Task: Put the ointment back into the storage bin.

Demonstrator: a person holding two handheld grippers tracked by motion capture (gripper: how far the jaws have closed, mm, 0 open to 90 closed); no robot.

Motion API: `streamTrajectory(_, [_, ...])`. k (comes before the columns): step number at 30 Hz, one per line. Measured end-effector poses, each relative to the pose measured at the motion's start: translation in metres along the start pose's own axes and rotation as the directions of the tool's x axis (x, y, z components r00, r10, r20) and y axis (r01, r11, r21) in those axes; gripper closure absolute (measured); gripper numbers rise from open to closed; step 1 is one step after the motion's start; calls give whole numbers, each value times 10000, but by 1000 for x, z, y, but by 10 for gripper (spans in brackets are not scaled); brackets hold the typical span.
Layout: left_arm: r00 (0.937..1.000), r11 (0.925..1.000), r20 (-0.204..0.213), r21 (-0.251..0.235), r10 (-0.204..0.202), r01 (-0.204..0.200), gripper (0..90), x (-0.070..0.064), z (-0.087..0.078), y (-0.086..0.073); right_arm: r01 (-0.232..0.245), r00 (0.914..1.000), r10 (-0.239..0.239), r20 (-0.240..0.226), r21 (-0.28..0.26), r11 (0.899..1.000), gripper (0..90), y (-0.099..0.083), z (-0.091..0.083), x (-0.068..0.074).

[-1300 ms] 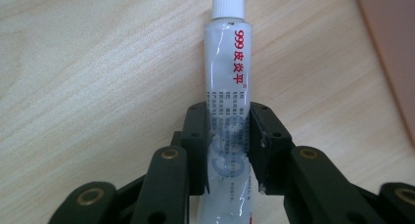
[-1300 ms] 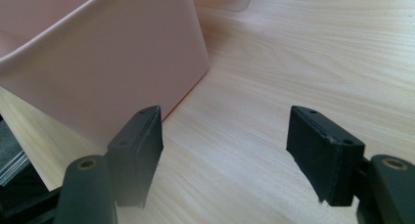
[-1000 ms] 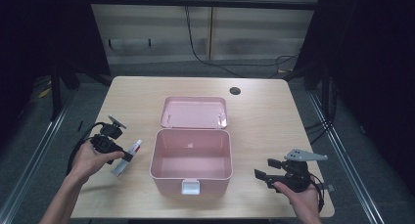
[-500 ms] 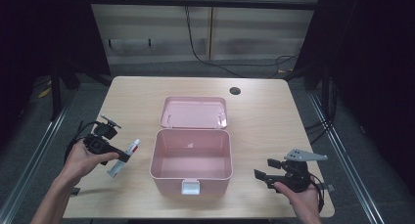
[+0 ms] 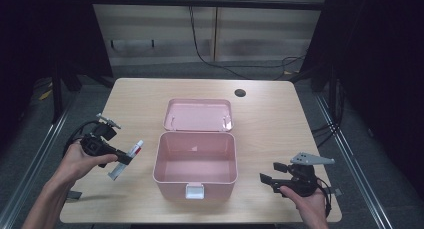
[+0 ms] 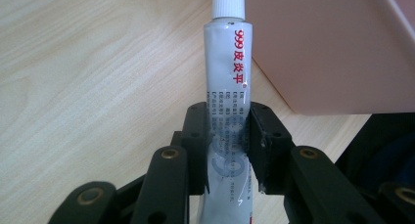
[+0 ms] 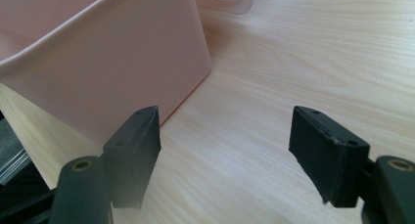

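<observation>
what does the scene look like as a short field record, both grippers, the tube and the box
left gripper: shut on the tube, fingers clamping its lower body
tube: white, red print, white cap pointing toward the box
pink box: open, inside looks bare, lid laid back behind it
right gripper: open, holding nothing, low over the table right of the box

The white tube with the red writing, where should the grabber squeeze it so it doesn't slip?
Probably on the flat lower body, from the two broad sides, as the left gripper does now. The tube is wide and flattened there, so the pads sit flush. The round white cap is narrower and likely slippier. It points toward the pink box.
</observation>
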State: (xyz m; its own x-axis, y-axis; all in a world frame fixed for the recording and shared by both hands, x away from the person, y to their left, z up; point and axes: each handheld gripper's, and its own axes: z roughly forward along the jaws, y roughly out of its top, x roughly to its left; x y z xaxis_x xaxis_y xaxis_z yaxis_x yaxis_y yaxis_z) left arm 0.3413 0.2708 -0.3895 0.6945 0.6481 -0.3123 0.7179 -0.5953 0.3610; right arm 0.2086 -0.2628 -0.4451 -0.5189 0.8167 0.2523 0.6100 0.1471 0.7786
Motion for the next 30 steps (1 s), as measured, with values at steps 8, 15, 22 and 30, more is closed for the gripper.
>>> streamTrajectory(8, [9995, 9995, 185, -202, 249, -246, 708, -5, -12, 3, -10, 10000, 10, 15, -4, 10000, 273, 0, -1, 0])
streamTrajectory(15, [9977, 9973, 94, -309, 669, -666, 708, -10, -19, 3, -32, 10000, 32, 67, 42, 10000, 272, 0, 0, 0])
streamTrajectory(22, [9942, 9936, 34, -342, 1074, -1072, 708, -18, -25, 7, -47, 10000, 47, 28, 25, 10000, 272, 0, -1, 0])
streamTrajectory(30, [9921, 9911, 155, -503, 1242, -1233, 708, -24, -36, 10, -27, 10000, 27, 24, -38, 10000, 270, 0, -1, 0])
